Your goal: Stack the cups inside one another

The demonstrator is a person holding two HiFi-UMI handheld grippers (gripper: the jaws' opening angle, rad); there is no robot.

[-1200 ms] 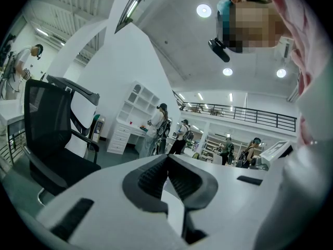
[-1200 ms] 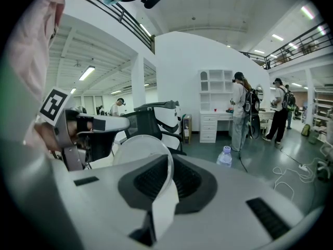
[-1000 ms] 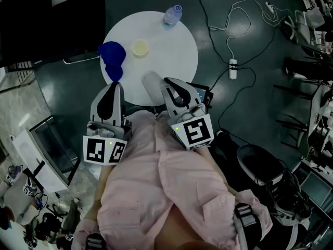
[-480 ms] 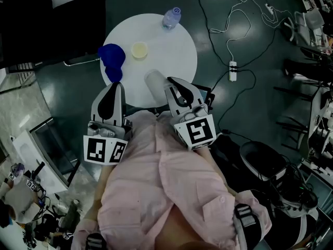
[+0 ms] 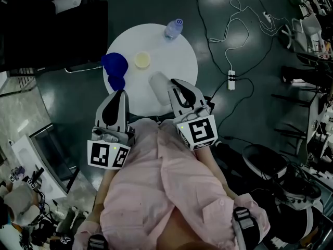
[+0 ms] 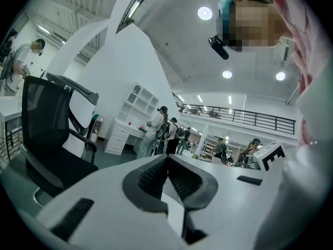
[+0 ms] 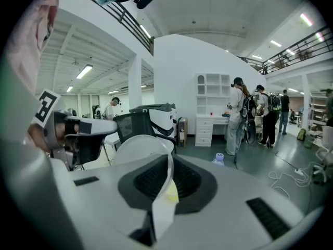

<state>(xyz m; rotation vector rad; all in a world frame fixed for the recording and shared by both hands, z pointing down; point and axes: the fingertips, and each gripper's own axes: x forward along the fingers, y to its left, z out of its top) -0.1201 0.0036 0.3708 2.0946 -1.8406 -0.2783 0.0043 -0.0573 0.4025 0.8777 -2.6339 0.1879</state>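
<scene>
A clear plastic cup [image 5: 158, 82] lies tilted over the near part of the round white table [image 5: 179, 56], and my right gripper [image 5: 174, 84] is shut on its rim. In the right gripper view the cup [image 7: 141, 149] has its thin wall pinched between the pads of that gripper [image 7: 167, 163]. A small yellowish cup [image 5: 142, 60] stands upright mid-table; a bit of it shows between the jaws as a yellowish cup [image 7: 172, 192]. A blue cup [image 5: 114, 64] sits at the table's left edge. My left gripper [image 5: 120, 92] is near the table's front left, pads together, holding nothing.
A water bottle [image 5: 173, 29] stands at the table's far edge, seen as a bottle [image 7: 219, 159] past the right jaw. A power strip [image 5: 231, 77] and cables lie on the floor to the right. A black office chair [image 6: 47, 139] stands left. People stand in the background.
The head view has shifted, so the table sits lower in the picture. The right gripper with the clear cup has barely moved over the table. The left gripper has stayed put.
</scene>
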